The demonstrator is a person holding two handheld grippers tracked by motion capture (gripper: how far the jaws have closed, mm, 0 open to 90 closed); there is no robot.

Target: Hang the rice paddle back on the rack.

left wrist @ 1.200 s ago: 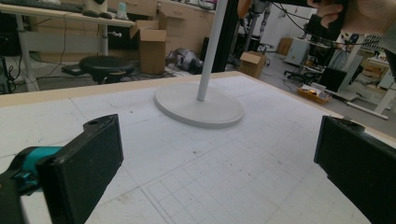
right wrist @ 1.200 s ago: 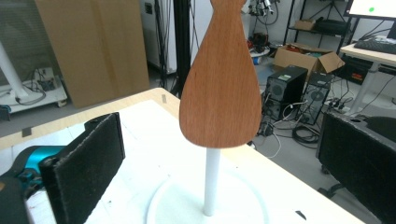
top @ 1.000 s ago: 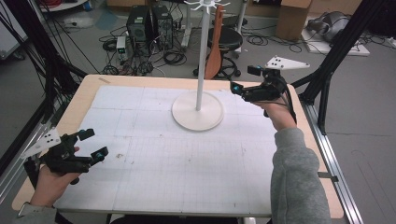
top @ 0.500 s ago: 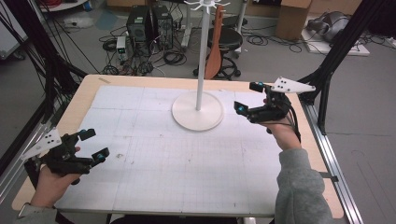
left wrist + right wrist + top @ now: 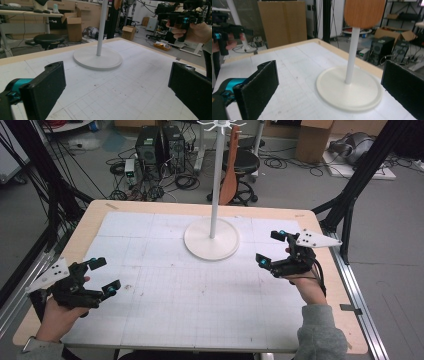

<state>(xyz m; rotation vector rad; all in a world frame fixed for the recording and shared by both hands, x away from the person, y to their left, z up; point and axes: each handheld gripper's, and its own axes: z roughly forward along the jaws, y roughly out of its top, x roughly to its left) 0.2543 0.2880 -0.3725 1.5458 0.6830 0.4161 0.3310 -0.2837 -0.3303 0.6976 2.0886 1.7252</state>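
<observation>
Cluttered workshop floor behind: black computer towers (image 5: pixel 160 147), cable tangles, cardboard boxes (image 5: pixel 311 139), a black round stool (image 5: pixel 248 161). Foreground is a wood-edged table (image 5: pixel 90 222) covered by a white gridded mat (image 5: pixel 200 295), lightly scuffed.

Only object on the mat: a white stand with a round flat base and thin upright pole (image 5: pixel 211 239), set toward the far middle. Pole rises to a hooked top; a brown wooden paddle-shaped piece (image 5: pixel 230 165) hangs beside it.

Left gripper (image 5: pixel 102 276): near left edge of the mat, held just above the surface, jaws spread wide, nothing between them. In the left gripper view the stand's base (image 5: pixel 97 60) sits well ahead, centred between the two black jaws.

Right gripper (image 5: pixel 270 247): right of the base, near it but apart, jaws wide and empty, pointing toward the stand. Right gripper view puts base and pole (image 5: pixel 350 87) between the jaws, closer to the right-hand one, wooden piece (image 5: pixel 364 12) high above.

Judgement: approach phase, no contact anywhere. Right gripper is the likelier one to act, being nearer. Next move would call for closing the gap toward the pole or base rim, keeping the jaws wide until they straddle it. Left gripper is well apart from the stand.
</observation>
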